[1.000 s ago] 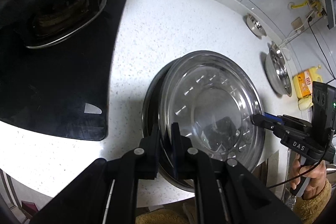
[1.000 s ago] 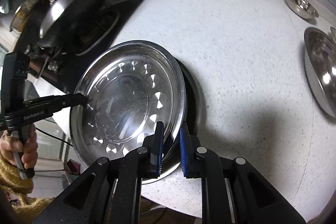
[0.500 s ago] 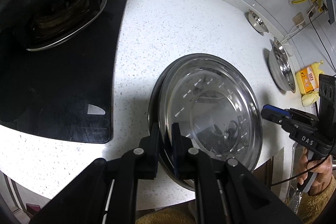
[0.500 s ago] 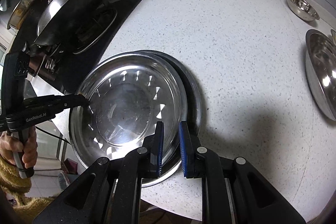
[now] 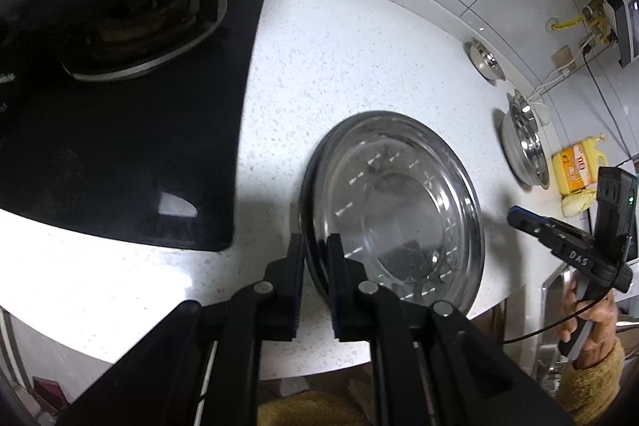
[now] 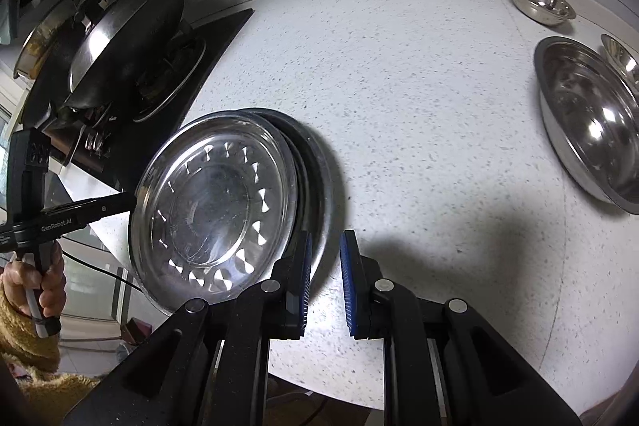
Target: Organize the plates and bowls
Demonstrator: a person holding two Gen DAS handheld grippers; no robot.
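Observation:
A shiny steel plate (image 5: 395,210) lies stacked on another steel plate on the white counter; it also shows in the right wrist view (image 6: 215,214). My left gripper (image 5: 315,246) straddles the plates' near rim with a small gap between its jaws. My right gripper (image 6: 323,250) is open and empty, just off the stack's right rim. Steel bowls stand apart: a large one (image 6: 591,122) and a small one (image 6: 539,0).
A black hob (image 5: 120,130) with a burner lies left of the plates, a wok (image 6: 124,42) on it. A yellow bottle (image 5: 579,166) stands at the far right. The counter's front edge runs just below the plates.
The tilted top plate came down flat onto the lower plate. My right gripper let go of its rim, opened and drew back to the right.

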